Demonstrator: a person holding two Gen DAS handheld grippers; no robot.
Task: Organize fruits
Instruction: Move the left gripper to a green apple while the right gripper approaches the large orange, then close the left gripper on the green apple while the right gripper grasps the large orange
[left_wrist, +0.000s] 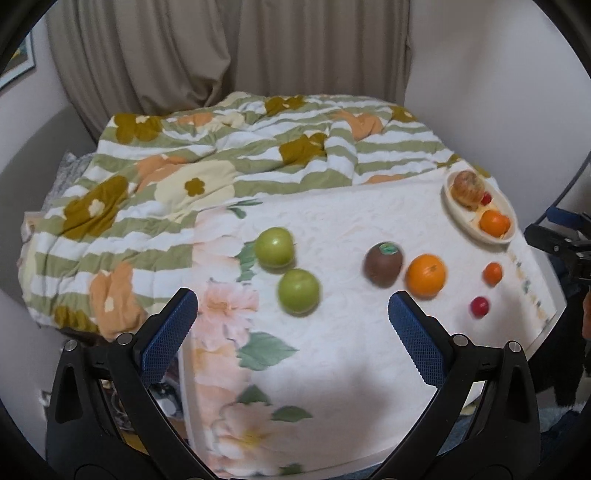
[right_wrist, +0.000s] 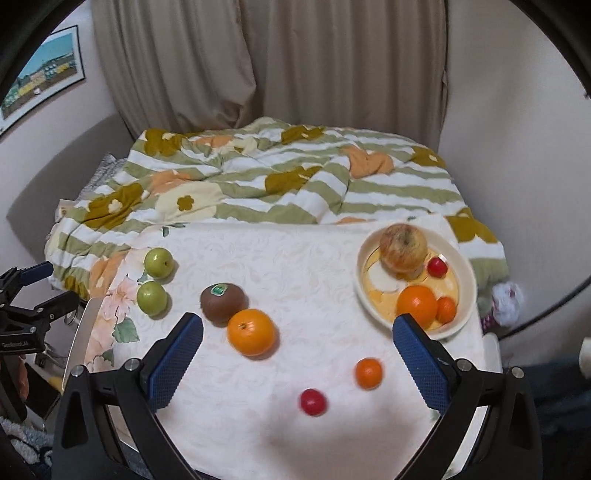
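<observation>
Left gripper: jaws spread wide, holding nothing, above two green apples.
Right gripper: jaws wide apart, empty (over the cloth).
Loose fruit: kiwi touching large orange; small orange, cherry tomato nearer.
Bowl: apple, tomato, two oranges.

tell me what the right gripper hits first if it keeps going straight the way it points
Probably the small red round fruit, lying between the open right gripper fingers on the white cloth; depth is unclear, so it could pass over it.

Two green apples, brown kiwi, floral white cloth.
</observation>
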